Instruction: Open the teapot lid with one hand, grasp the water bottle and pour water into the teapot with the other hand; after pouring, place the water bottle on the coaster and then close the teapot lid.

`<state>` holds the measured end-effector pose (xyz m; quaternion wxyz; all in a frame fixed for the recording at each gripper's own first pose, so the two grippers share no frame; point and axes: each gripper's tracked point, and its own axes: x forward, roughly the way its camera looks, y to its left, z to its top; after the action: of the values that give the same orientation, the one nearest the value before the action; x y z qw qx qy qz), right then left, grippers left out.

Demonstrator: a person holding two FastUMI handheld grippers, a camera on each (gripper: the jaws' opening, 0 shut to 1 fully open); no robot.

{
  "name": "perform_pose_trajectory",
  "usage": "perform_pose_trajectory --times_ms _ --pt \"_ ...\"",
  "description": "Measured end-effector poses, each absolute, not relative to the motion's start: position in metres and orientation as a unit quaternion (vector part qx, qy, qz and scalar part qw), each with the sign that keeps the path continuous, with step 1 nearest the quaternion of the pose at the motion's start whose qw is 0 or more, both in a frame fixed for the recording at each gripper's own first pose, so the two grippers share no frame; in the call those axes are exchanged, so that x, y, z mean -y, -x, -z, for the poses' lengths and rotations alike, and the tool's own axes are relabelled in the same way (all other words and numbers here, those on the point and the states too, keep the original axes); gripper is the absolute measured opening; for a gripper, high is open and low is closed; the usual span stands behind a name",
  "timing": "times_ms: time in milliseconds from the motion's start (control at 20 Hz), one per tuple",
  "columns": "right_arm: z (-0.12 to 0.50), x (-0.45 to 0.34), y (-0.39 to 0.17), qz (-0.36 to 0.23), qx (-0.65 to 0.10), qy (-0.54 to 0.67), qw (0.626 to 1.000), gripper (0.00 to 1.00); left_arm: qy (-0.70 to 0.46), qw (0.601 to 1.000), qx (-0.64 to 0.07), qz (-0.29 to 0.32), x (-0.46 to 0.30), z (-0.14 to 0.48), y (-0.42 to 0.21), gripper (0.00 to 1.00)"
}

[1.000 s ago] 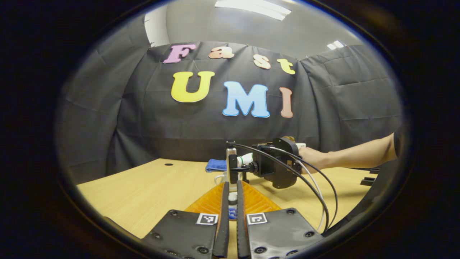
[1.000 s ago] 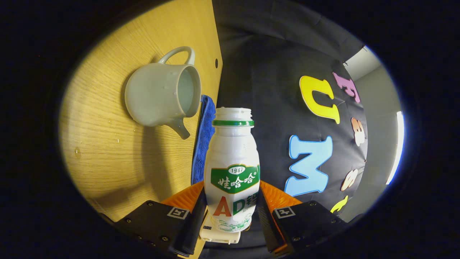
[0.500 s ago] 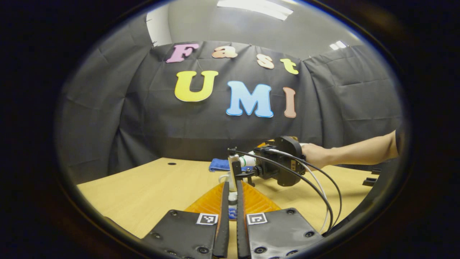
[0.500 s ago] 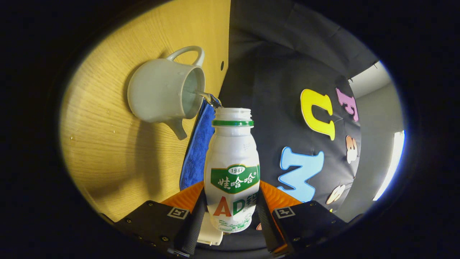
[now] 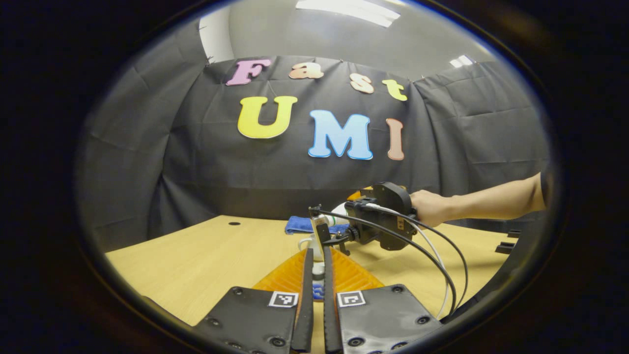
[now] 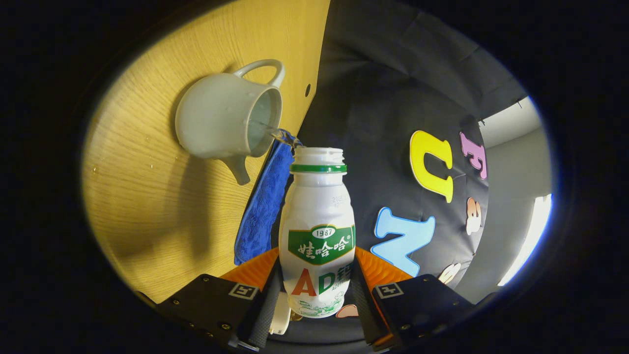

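Item 1, wooden worktop [image 6: 147, 196]: fills the 9 o'clock half of the right gripper view, a few droplets on it.

Item 2, white ceramic teapot [image 6: 221, 123]: at 10 o'clock in that view, lid off, mouth open, loop handle [image 6: 263, 69] on top, short spout [image 6: 238, 172] below. Judged stiff, glazed, breakable; the handle is the place to hold it.

Item 3, water stream [image 6: 282, 137]: running from the bottle mouth into the teapot opening. Pouring judged under way.

Item 4, blue cloth [image 6: 263, 201]: just beyond the teapot, between it and the booth wall; possibly the coaster, cannot tell.

Item 5, white plastic drink bottle [image 6: 318, 231]: centre, uncapped, tipped toward the teapot. Right claw [image 6: 314, 290] clamped on its labelled lower body, a finger on either side. Judged light, thin-walled, smooth; squeezes easily, so hold at the waist with moderate force.

Item 6, left claw [image 5: 314, 280]: fingers drawn nearly together on a small pale knob-like part [image 5: 318, 269], probably the teapot lid; cannot confirm.

Item 7, person's hand [image 5: 430, 209]: at 3 o'clock in the left gripper view, holding the right claw above the teapot.
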<state>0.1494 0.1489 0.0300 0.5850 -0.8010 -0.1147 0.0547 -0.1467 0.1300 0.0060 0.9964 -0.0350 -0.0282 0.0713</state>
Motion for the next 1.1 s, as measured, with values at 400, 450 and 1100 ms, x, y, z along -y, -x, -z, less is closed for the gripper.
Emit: perform_pose_trajectory --times_ms 400,450,1100 --pt "-0.039 -0.156 -0.147 -0.051 0.131 0.811 0.568 0.71 0.032 0.996 0.029 -0.072 -0.130 -0.007 0.148 0.19" --pt "-0.040 -0.157 -0.147 -0.050 0.133 0.812 0.566 0.71 0.031 0.996 0.029 -0.072 -0.131 -0.007 0.148 0.19" --pt "-0.041 -0.161 -0.142 -0.053 0.147 0.837 0.525 0.71 0.028 0.997 0.025 -0.071 -0.130 -0.006 0.148 0.19"
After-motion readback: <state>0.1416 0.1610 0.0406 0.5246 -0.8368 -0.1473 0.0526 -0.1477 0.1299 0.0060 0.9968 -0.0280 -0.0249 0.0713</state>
